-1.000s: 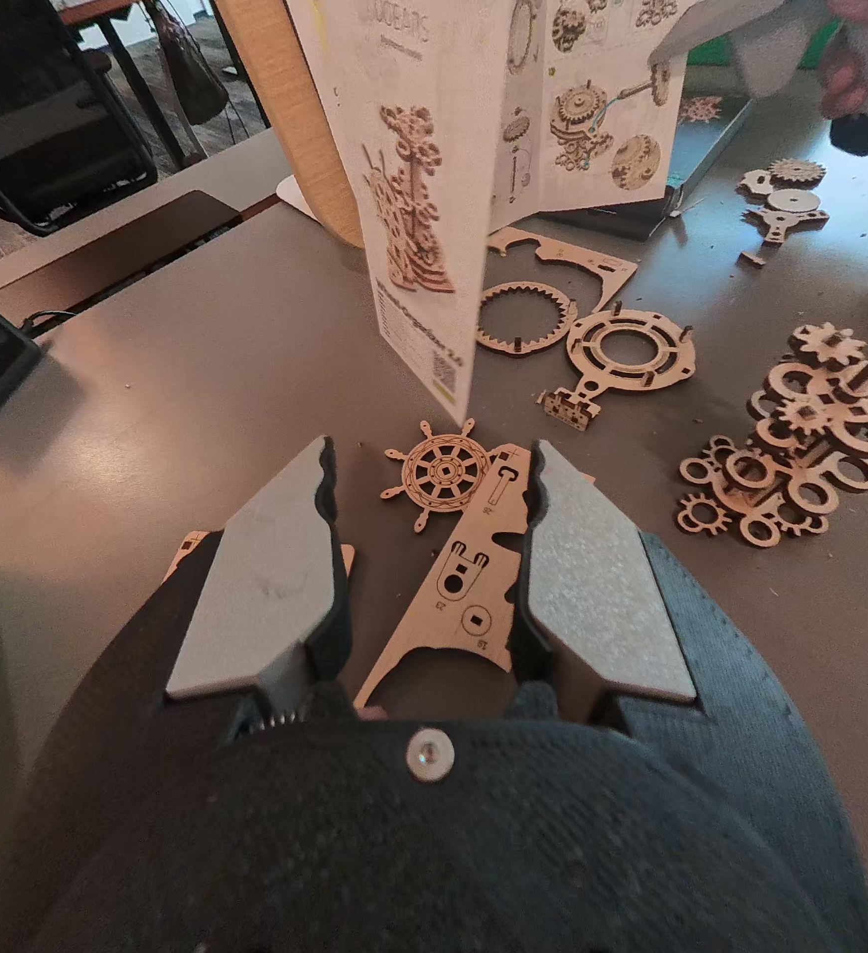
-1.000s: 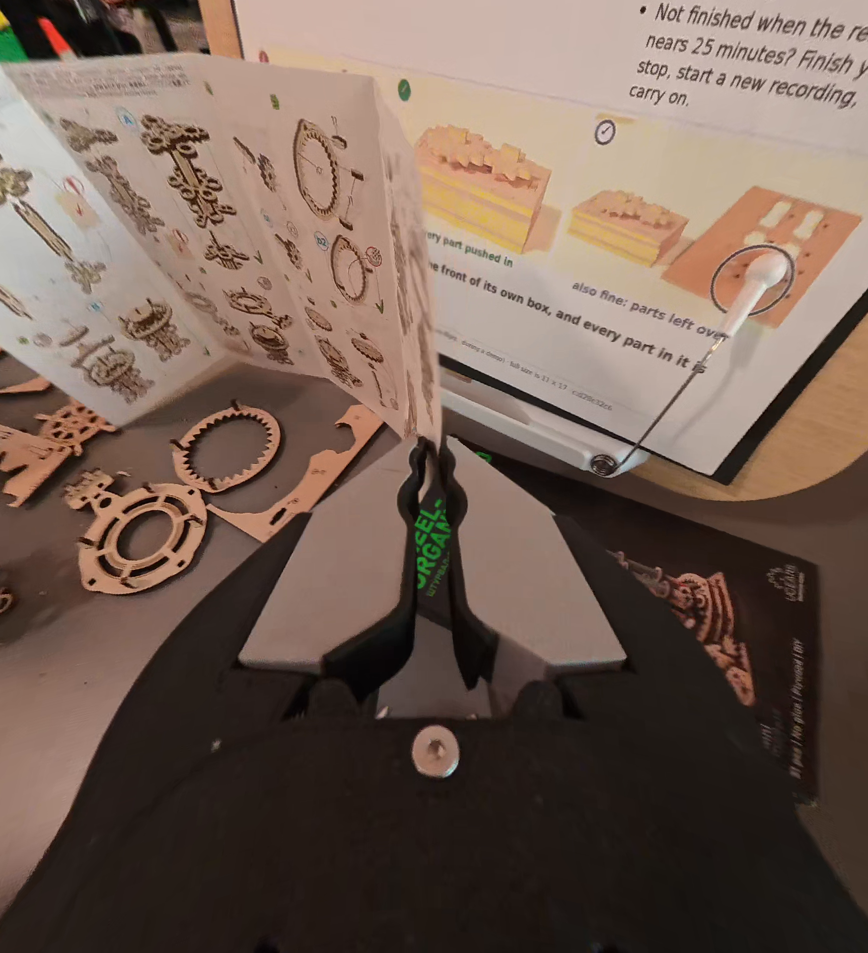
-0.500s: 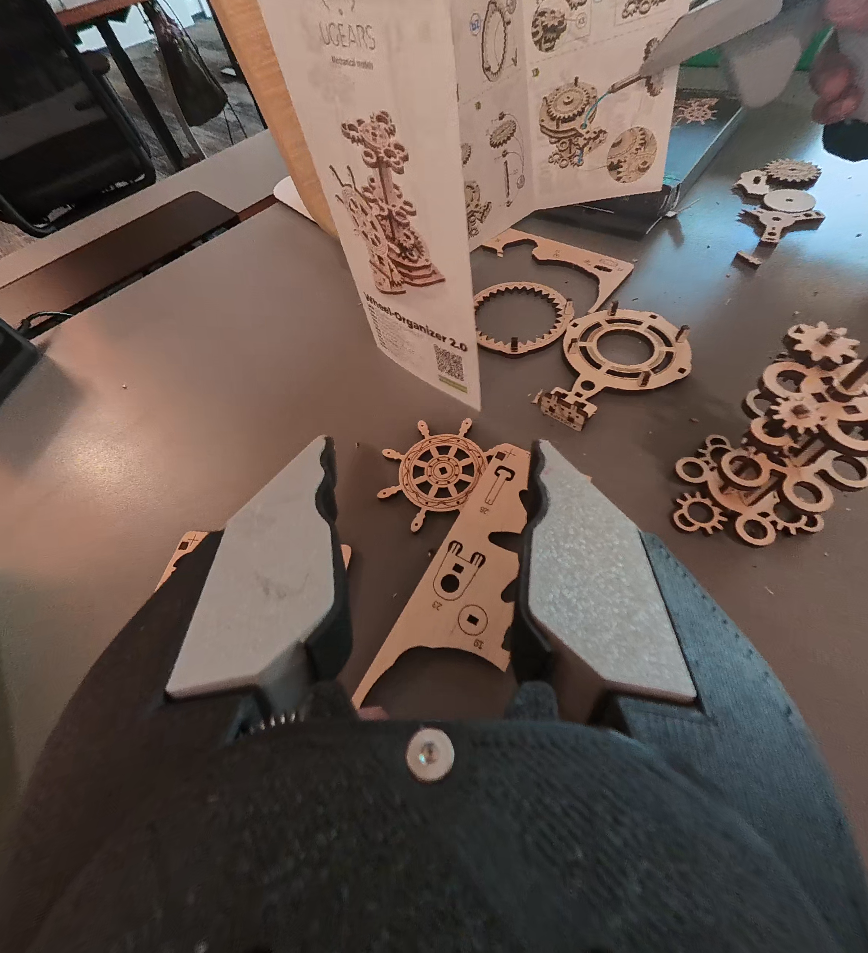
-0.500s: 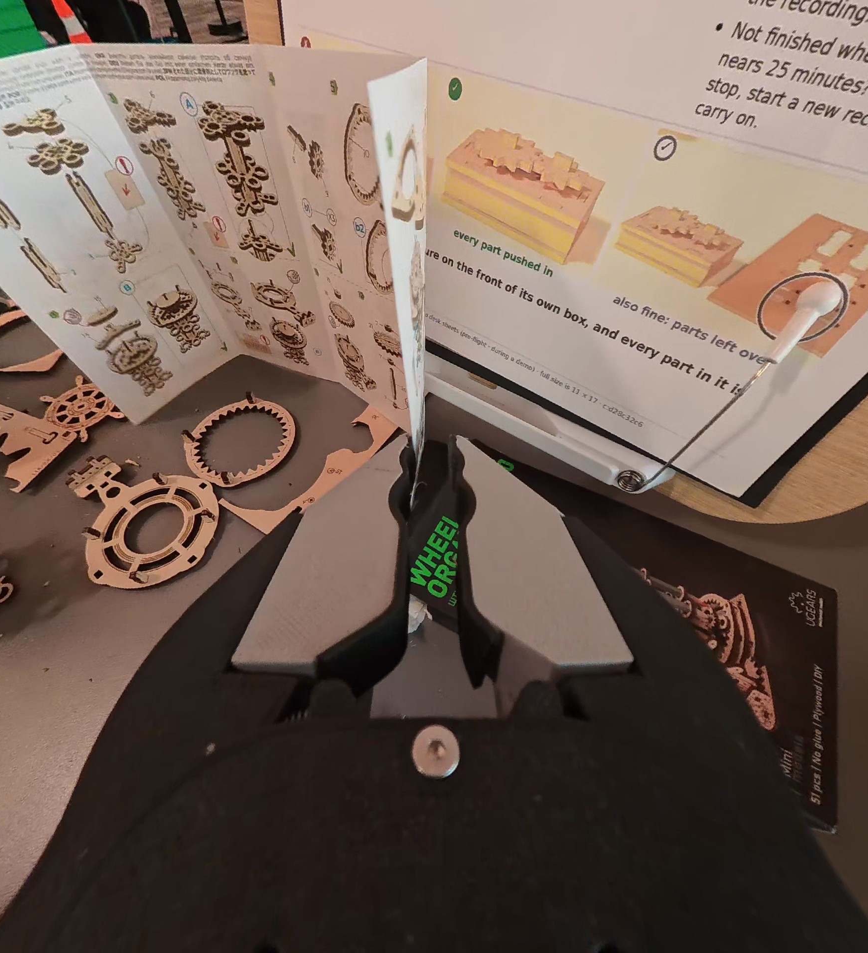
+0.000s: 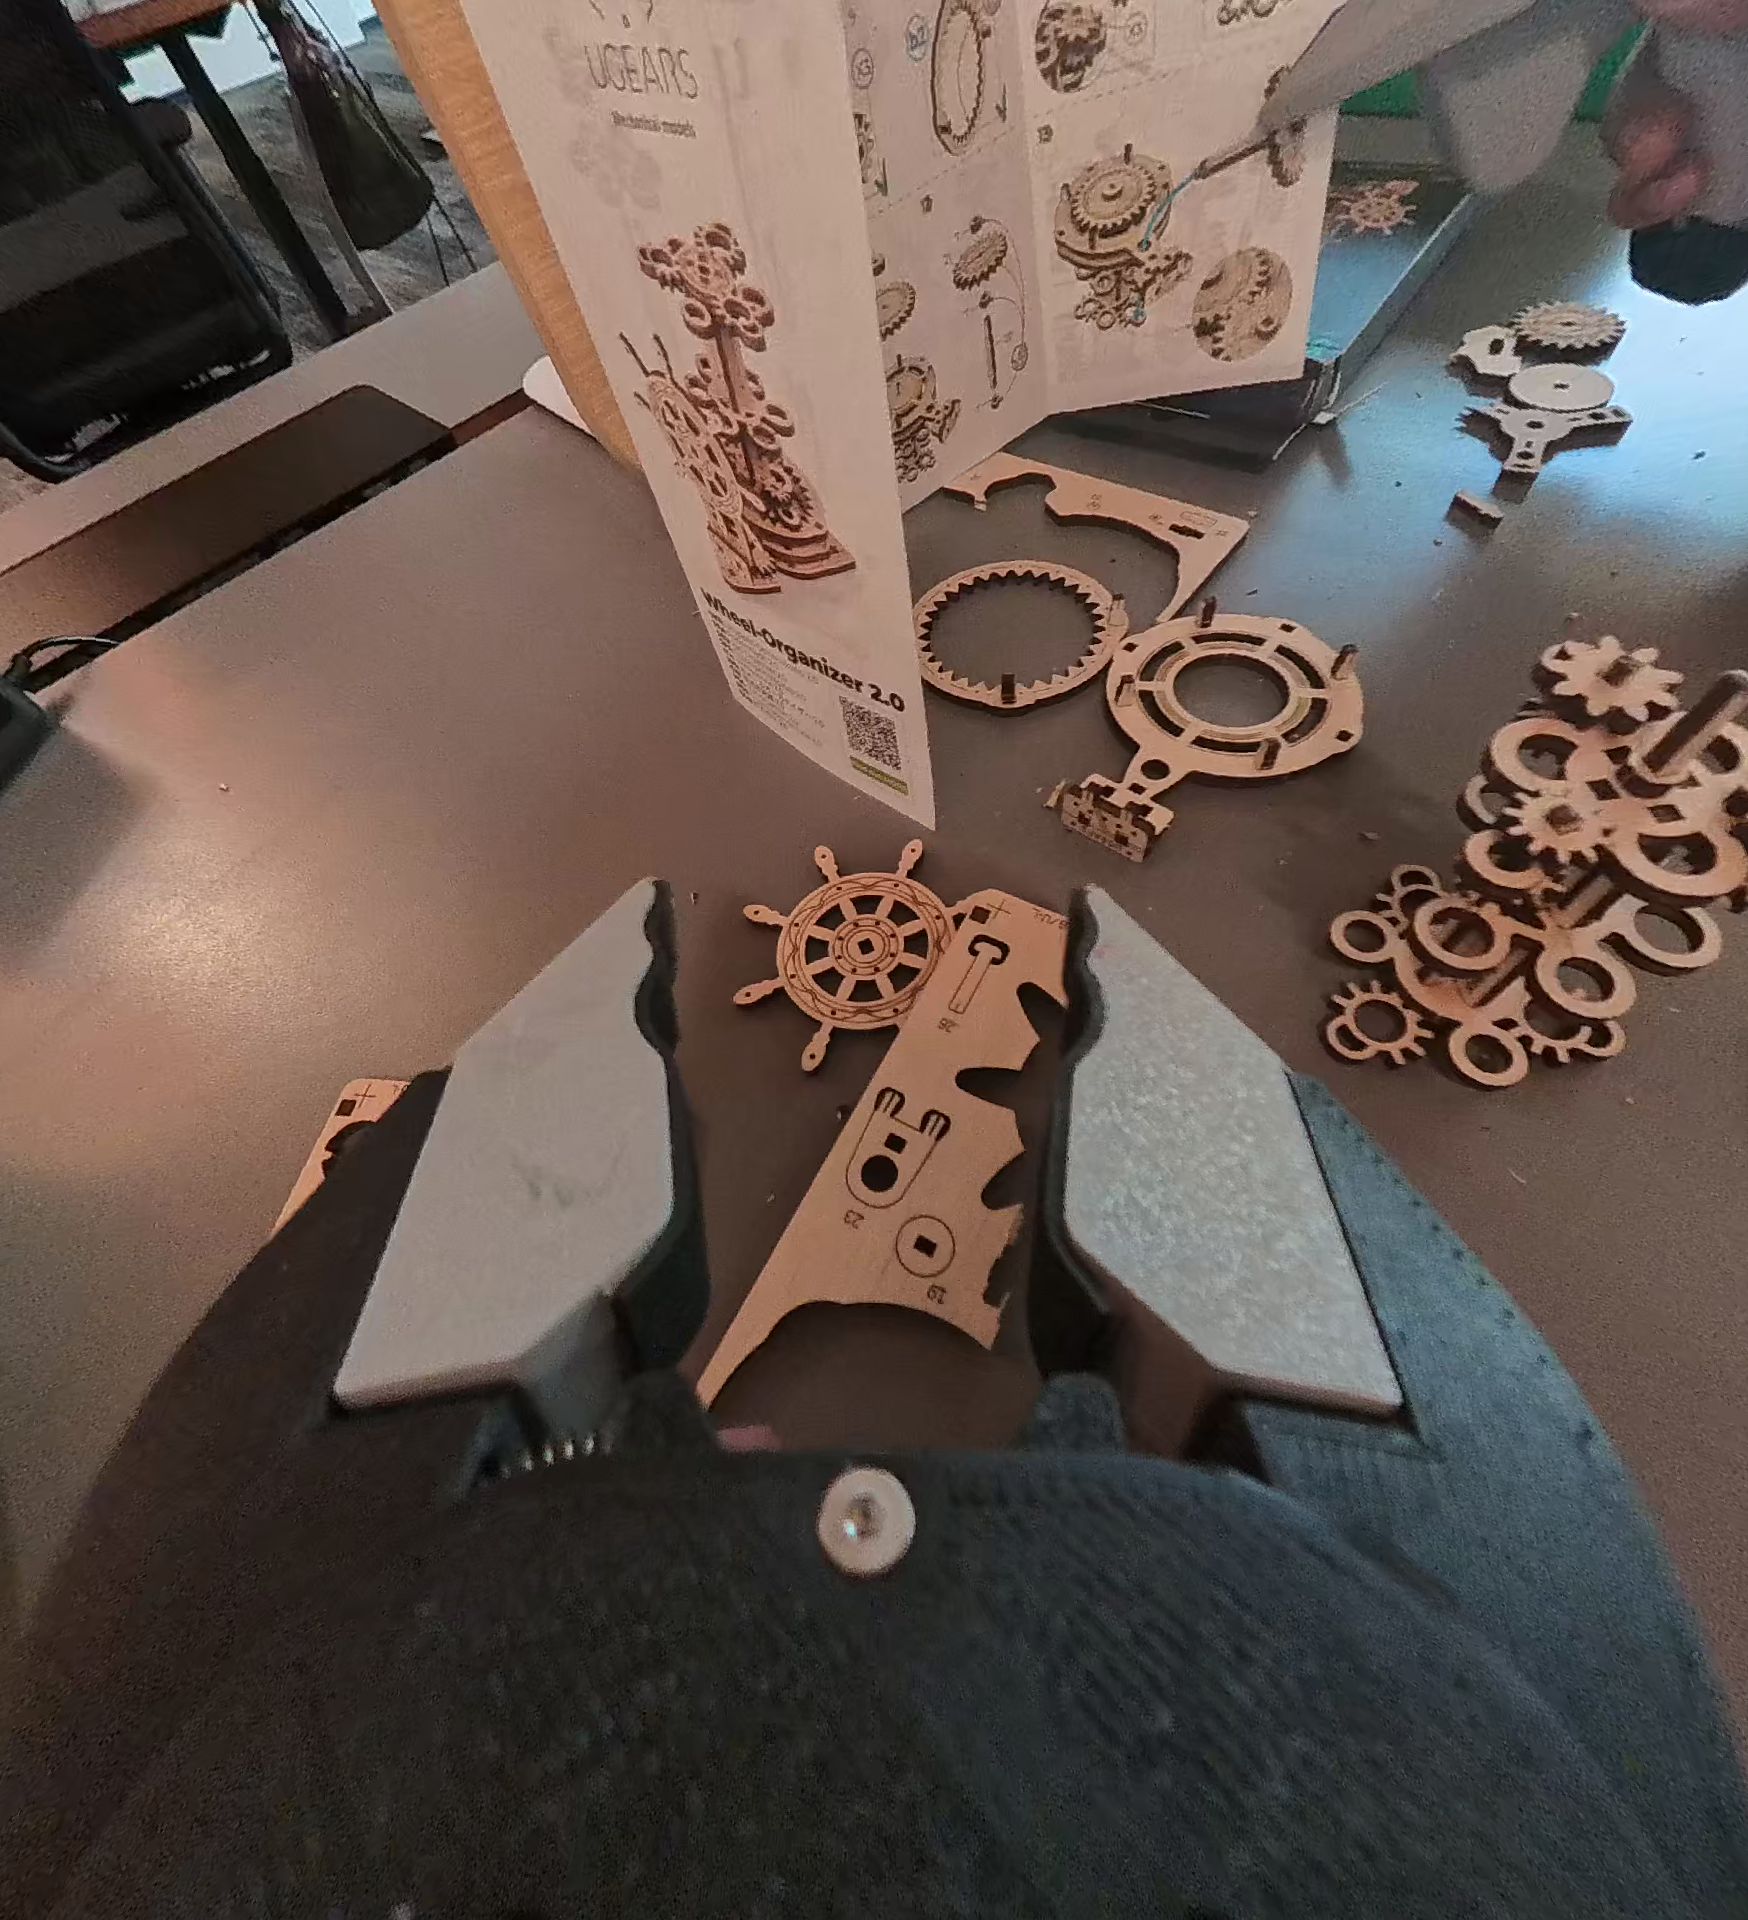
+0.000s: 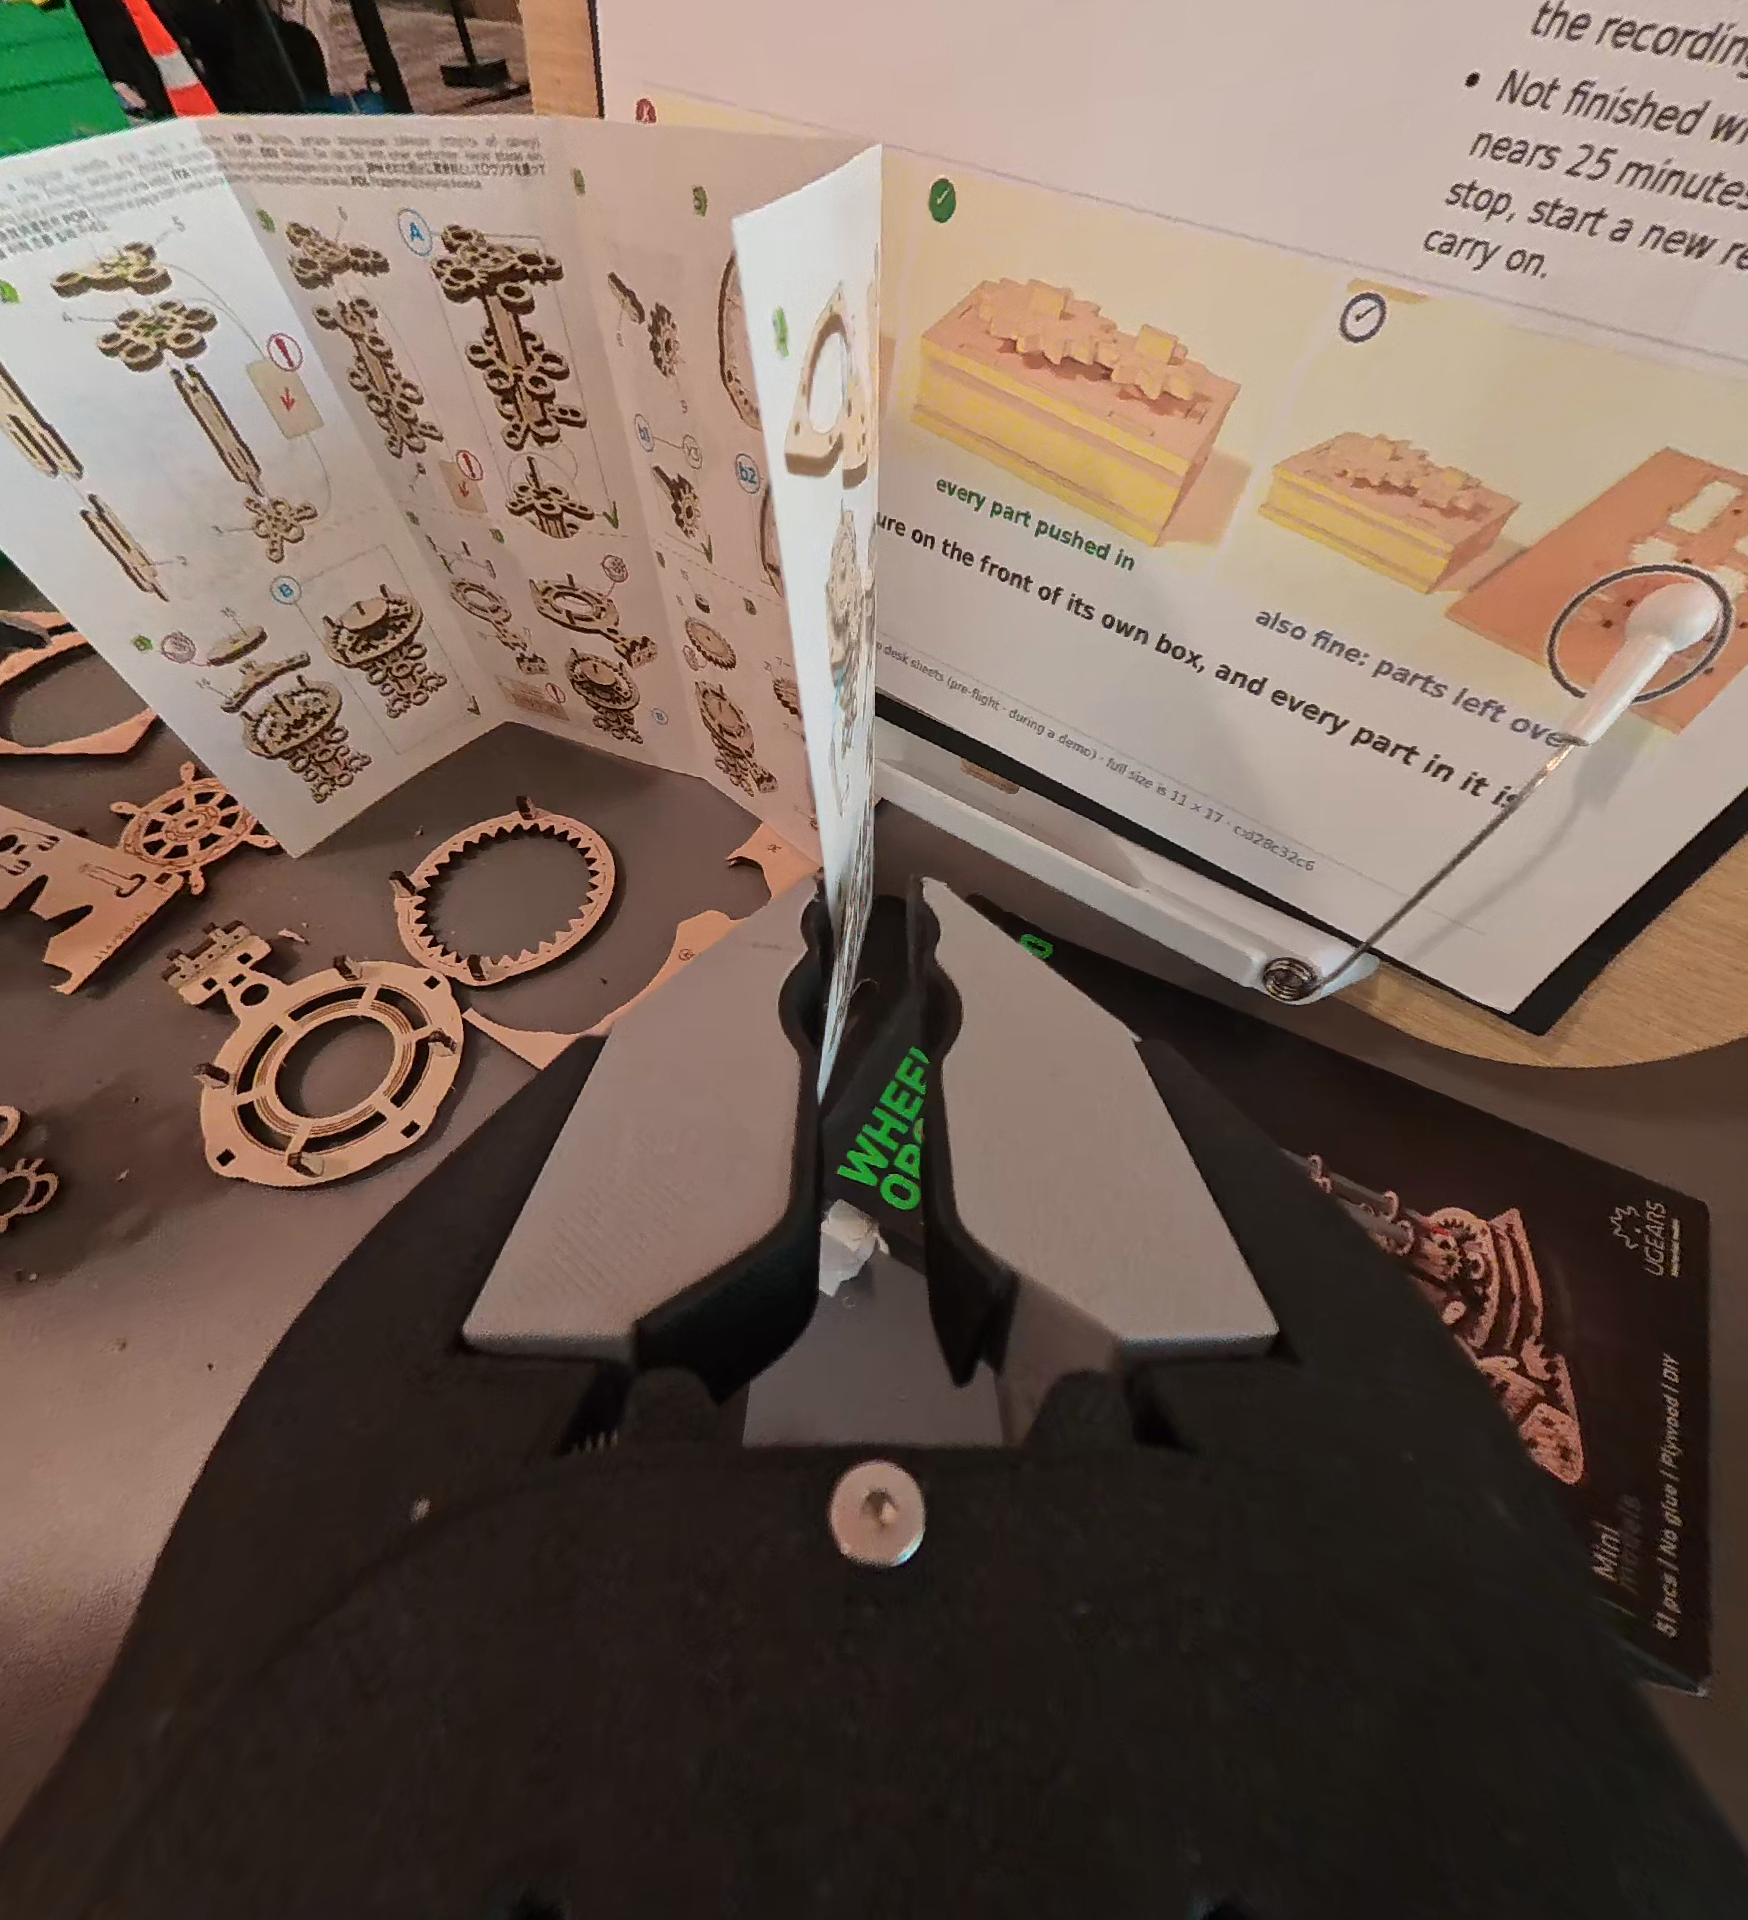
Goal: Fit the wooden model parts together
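Your left gripper (image 5: 870,914) hangs low over the grey table (image 5: 330,790) with its jaws spread wide and nothing between the pads; under the gap lies a flat wooden sheet strip (image 5: 932,1132) with cut-outs, and its lower end is hidden behind the gripper body. Just beyond the strip, touching its upper corner, lies the small ship's wheel part (image 5: 854,961). Your right gripper (image 6: 865,914) has its jaws pressed together on the edge of the folded instruction leaflet (image 6: 330,457), which stands upright and fans out to the left; its bottom corner is crumpled deep between the fingers. The leaflet covers part of the table behind it, so you cannot see what lies there. Past the leaflet, on the table, lie the toothed ring (image 5: 1015,644) and just beside it the round slotted frame (image 5: 1234,712) with small pegs standing up; whether the two touch is hard to tell. To the right lies the stacked assembly of rings and gears (image 5: 1576,862) on a tilted shaft, well apart from both grippers, and one more wooden piece is cut off at the right border. A dark box (image 6: 1535,1340) lies under your right gripper, mostly hidden by it. A printed board (image 6: 1317,364) on a stand leans behind.
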A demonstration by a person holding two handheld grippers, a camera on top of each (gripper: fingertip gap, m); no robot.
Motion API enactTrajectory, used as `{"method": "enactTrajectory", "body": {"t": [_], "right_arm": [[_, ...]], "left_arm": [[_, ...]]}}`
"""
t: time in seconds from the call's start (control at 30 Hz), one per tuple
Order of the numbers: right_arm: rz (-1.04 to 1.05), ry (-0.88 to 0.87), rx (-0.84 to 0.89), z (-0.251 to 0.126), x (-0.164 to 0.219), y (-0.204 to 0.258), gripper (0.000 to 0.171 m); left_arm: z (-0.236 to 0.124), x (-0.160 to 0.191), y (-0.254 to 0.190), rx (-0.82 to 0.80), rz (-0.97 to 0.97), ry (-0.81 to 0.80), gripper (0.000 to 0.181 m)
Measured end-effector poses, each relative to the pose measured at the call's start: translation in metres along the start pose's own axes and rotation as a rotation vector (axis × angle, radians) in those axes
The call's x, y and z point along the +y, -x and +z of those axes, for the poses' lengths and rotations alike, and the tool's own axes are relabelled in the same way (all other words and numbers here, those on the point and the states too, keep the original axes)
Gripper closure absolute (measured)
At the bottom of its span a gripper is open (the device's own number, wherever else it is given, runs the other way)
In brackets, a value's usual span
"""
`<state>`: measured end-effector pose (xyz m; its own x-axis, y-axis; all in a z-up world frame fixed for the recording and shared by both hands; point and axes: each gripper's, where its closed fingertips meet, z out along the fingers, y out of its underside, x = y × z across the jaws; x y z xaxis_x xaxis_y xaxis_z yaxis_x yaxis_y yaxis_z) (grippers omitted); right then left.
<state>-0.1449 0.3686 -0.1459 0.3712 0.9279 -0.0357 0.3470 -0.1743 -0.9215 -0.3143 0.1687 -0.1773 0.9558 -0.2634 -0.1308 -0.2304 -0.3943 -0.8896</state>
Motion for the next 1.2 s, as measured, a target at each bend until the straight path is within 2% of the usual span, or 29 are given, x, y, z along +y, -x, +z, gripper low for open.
{"method": "enactTrajectory", "body": {"t": [0.03,0.43,0.87,0.97,1.1,1.2], "right_arm": [[-0.003,0.004,0.001,0.0,0.0,0.001,0.161],[-0.041,0.016,0.008,0.001,0.0,0.007,0.158],[-0.089,-0.132,-0.022,-0.035,-0.019,0.016,0.13],[-0.093,-0.154,-0.035,-0.042,-0.017,0.017,0.13],[-0.147,-0.141,-0.142,-0.047,-0.008,0.046,0.135],[-0.204,-0.046,-0.261,-0.039,0.015,0.079,0.139]], "left_arm": [[0.0,0.0,0.0,0.002,-0.001,-0.001,0.108],[0.0,0.001,0.0,-0.004,0.008,0.007,0.109],[-0.002,0.003,0.011,-0.032,-0.033,0.0,0.109],[-0.002,0.005,0.013,-0.034,-0.05,-0.001,0.109],[-0.002,0.006,0.014,-0.039,-0.046,0.005,0.11],[-0.001,0.006,0.011,-0.031,-0.04,0.008,0.109]]}}
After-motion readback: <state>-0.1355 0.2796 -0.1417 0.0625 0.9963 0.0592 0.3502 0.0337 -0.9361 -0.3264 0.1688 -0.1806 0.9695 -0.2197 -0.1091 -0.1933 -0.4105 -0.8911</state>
